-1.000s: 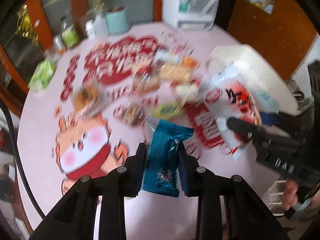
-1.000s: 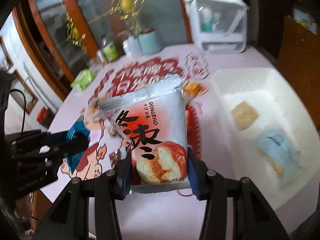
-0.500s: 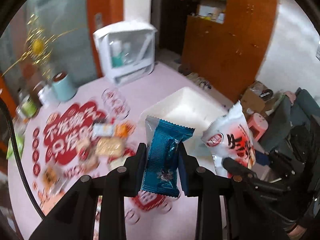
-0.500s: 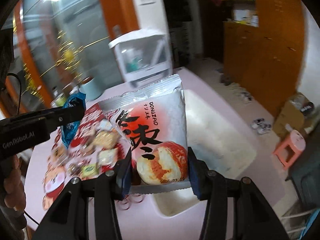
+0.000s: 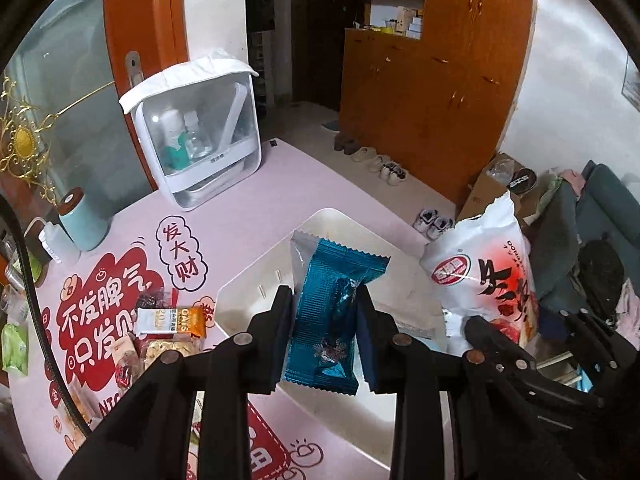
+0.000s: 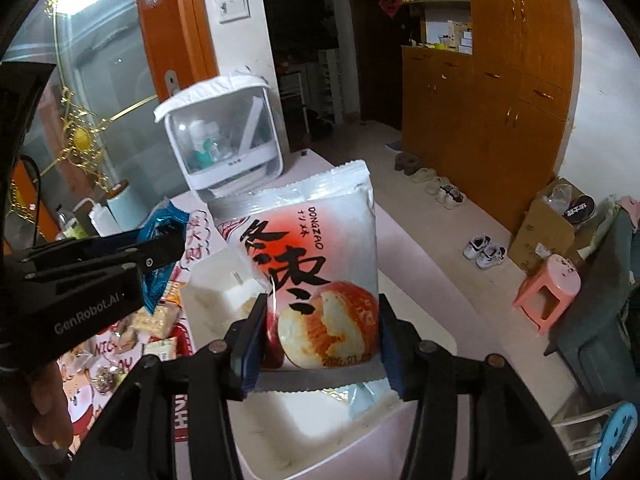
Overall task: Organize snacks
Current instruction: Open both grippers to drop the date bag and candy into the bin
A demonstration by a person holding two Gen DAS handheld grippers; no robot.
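Left wrist view: the left gripper (image 5: pixel 325 334) is clamped on a blue foil snack packet (image 5: pixel 332 316), pinched at its middle and held upright over the white bin (image 5: pixel 256 280) just ahead and below. To its right the red-and-white jujube snack bag (image 5: pixel 486 276) hangs in the other tool. To drop the packet well, I judge it should be let go only over the bin's open middle, clear of the near rim. Loose snacks (image 5: pixel 168 320) lie on the pink printed tablecloth (image 5: pixel 280 184) to the gripper's left; beyond stand a clear-fronted white storage box (image 5: pixel 200 132) and a wooden cupboard (image 5: pixel 432 92).

Right wrist view: the right gripper (image 6: pixel 322 344) has the jujube bag between its pads, low down, over the bin (image 6: pixel 224 280). Its jaws have just been opening, so the hold looks to be loosening; I cannot tell whether the pads are pressing on the bag. Releasing straight down would likely land the bag flat. The left tool sits to its left with the blue packet. A pink stool (image 6: pixel 548 292) and shoes (image 6: pixel 484 252) are on the floor to the right.
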